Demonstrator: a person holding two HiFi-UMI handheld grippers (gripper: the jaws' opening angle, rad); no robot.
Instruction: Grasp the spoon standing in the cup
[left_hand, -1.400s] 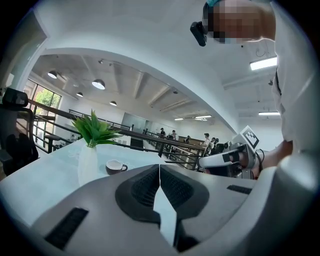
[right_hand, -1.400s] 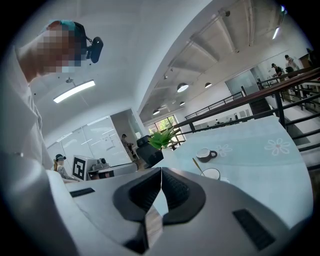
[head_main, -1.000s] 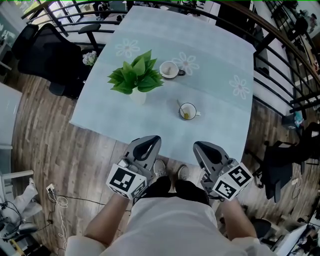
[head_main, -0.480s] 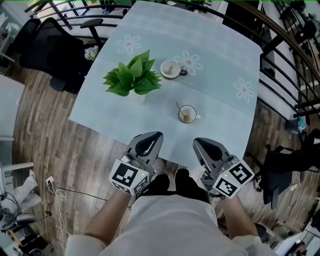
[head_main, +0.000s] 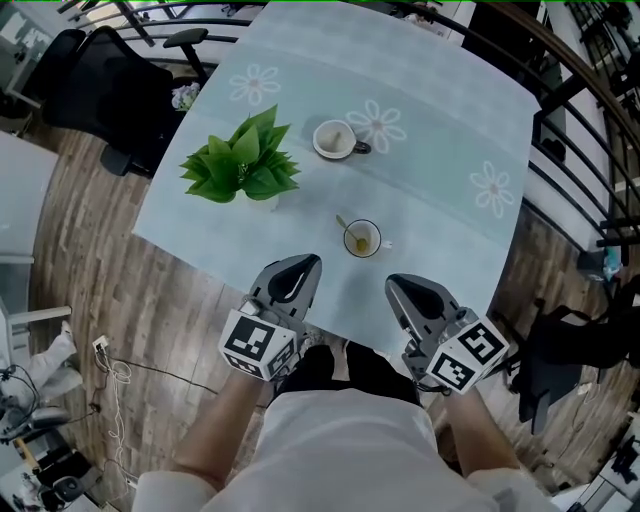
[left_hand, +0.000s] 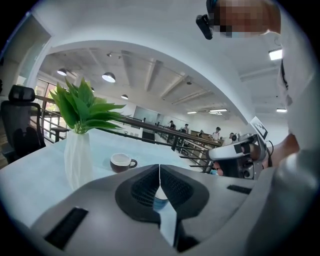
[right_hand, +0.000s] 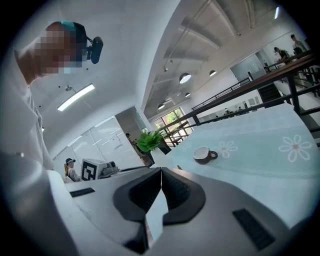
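Observation:
A white cup (head_main: 362, 239) stands near the front edge of the pale blue table (head_main: 450, 120), with a spoon (head_main: 345, 224) leaning up and to the left out of it. My left gripper (head_main: 300, 266) hovers just short of the cup, to its left, jaws shut and empty. To the cup's lower right my right gripper (head_main: 404, 288) is likewise shut with nothing in it. In the left gripper view the jaws (left_hand: 159, 168) meet, and a sliver of the cup (left_hand: 160, 201) shows below them. The right gripper view shows its jaws (right_hand: 161, 170) pressed together.
A leafy plant in a white vase (head_main: 240, 168) stands left of the cup. A second cup, dark outside, (head_main: 337, 139) sits farther back. Dark railings (head_main: 580, 120) run along the table's right side, and black chairs (head_main: 110, 90) stand at its far left.
The table and the cup with the spoon have come closer to both grippers in the head view. Both grippers stay shut and low at the table's front edge.

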